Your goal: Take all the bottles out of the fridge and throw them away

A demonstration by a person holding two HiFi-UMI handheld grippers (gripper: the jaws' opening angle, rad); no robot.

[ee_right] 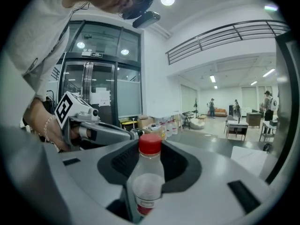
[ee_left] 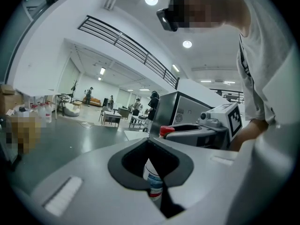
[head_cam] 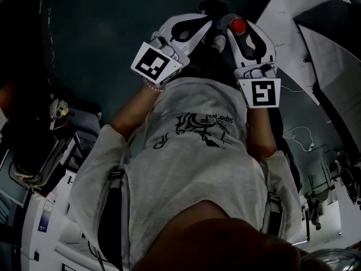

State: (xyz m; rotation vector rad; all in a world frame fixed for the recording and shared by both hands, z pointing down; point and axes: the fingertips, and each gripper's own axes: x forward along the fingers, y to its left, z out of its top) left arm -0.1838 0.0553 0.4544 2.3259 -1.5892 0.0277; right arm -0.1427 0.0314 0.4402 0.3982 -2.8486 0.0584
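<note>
Right tool [ee_right: 151, 159] around red-capped bottle [ee_right: 146, 186]

— How much of the left bottle [ee_left: 153, 182] shows between the left gripper's [ee_left: 151, 159] jaws?
— Only a strip of label in the gap; the jaws hide its cap and base
— And the right bottle [ee_right: 146, 172]?
— Its base is hidden low between the jaws; the far people [ee_right: 212, 106] are too small to tell apart

The bottle [ee_right: 146, 179] is clear smooth plastic, the shirt [head_cam: 192, 168] matt grey cloth, the floor [ee_left: 70, 139] glossy.
</note>
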